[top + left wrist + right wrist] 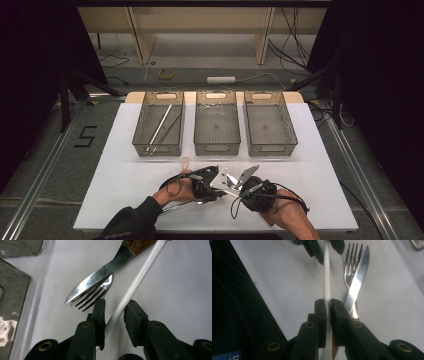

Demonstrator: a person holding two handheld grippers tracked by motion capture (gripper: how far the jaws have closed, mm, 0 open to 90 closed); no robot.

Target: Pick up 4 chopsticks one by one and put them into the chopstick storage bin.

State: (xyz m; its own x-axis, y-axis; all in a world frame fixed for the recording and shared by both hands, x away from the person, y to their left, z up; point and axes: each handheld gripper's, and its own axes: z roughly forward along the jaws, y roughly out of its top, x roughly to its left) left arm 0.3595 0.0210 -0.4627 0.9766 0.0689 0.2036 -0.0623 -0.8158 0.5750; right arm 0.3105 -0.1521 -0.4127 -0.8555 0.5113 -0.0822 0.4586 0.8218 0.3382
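Three mesh bins (216, 125) are lined up on the white table (125, 180), apparently for sorting. One white chopstick (326, 277) is clamped by the right gripper (328, 305); around it the left gripper (114, 308) stands partly open, seemingly for a handover. Beside: one knife (100, 273), one fork (96, 293).

White chopstick (132, 287): its upper end is running off the top edge, its lower end is disappearing behind the left gripper (114, 315). Knife (100, 273) handle is getting cut off at top. Fork (350, 267) handle is hiding under the knife blade.
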